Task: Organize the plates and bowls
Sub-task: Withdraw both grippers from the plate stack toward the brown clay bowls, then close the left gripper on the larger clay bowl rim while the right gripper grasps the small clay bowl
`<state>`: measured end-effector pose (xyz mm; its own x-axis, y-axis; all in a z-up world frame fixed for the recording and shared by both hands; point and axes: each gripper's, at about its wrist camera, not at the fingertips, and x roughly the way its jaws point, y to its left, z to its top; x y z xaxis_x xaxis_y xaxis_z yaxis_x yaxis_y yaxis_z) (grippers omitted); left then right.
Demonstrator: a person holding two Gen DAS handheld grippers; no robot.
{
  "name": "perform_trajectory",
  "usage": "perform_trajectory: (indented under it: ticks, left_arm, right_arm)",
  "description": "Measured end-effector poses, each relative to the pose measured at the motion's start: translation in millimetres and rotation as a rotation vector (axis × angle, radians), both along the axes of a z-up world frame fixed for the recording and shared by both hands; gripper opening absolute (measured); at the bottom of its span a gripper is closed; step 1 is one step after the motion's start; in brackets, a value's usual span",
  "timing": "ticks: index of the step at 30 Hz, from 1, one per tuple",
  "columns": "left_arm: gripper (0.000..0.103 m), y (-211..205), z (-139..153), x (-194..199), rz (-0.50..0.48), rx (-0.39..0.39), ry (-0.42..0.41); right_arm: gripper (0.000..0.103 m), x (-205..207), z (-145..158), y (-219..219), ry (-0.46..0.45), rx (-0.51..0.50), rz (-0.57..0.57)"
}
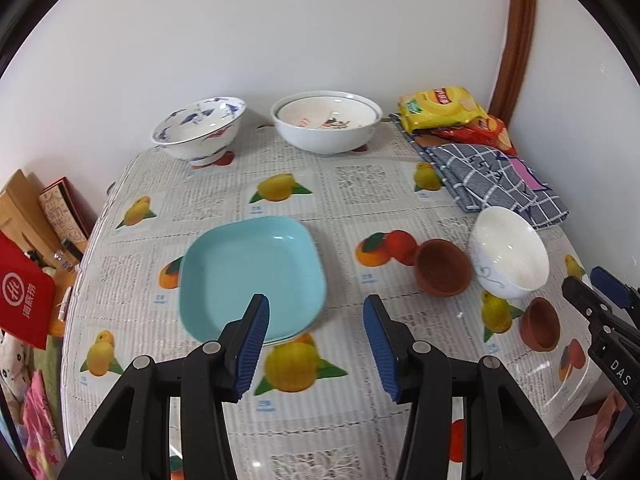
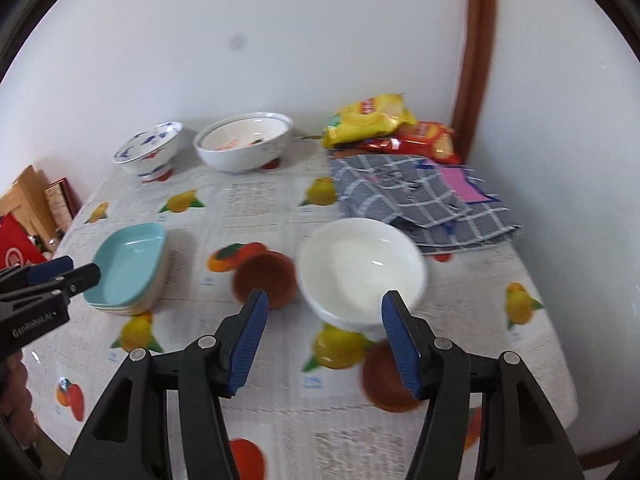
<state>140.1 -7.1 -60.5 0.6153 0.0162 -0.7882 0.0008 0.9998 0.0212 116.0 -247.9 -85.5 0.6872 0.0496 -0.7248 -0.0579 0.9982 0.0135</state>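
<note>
Both grippers, left (image 1: 316,344) and right (image 2: 324,344), spread wide, gripping nothing. White bowl (image 2: 360,268) near table's right edge: glazed, slippery, breakable; pinch rim. Stacked teal plates (image 1: 252,276): heavier together.

right claw (image 2: 322,336) agape above white bowl (image 2: 360,268)

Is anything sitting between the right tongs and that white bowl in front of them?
Nothing visible. The right tongs are open, and the white bowl lies just ahead with only tablecloth between. One brown cup sits beside the bowl's left, another under the right finger.
</note>
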Motion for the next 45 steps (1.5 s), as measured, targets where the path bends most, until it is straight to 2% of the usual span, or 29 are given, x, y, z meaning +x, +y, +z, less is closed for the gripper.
perform_trajectory:
  ticks: [7,11,14,22,31,36,40,45]
  left_arm:
    - [0.047,-36.4,-9.6,3.3,-0.031,-0.001,0.001]
    - [0.047,-51.0,-19.3,10.6,-0.042,0.008,0.02]
    - [0.047,-56.6,-27.0,18.2,-0.06,-0.029,0.047]
    - [0.047,-72.8,-51.4,43.0,-0.076,-0.034,0.123]
    - [0.047,-80.9,-68.2,70.5,-0.073,-0.044,0.147]
    - [0.047,-85.4,-78.1,82.4,-0.063,-0.047,0.156]
    - [0.047,-85.5,-86.3,89.1,-0.054,-0.066,0.169]
    - [0.047,-88.9,-94.6,96.0,-0.058,-0.072,0.179]
  right_arm:
    - [0.059,-20.2,-14.0,-58.7,0.003,-0.012,-0.098]
    - [0.059,-22.9,-29.6,-82.7,0.039,0.011,-0.139]
    - [0.059,-21.9,-45.2,-94.7,0.085,0.023,-0.144]
    - [0.059,-17.4,-73.1,-100.1,0.142,0.073,-0.132]
    - [0.055,-4.1,-95.7,-112.7,0.194,0.191,-0.154]
    - [0.055,3.4,-99.5,-110.7,0.198,0.2,-0.143]
    - [0.049,9.1,-104.0,-107.7,0.208,0.182,-0.133]
    - [0.048,12.9,-106.3,-106.2,0.204,0.178,-0.128]
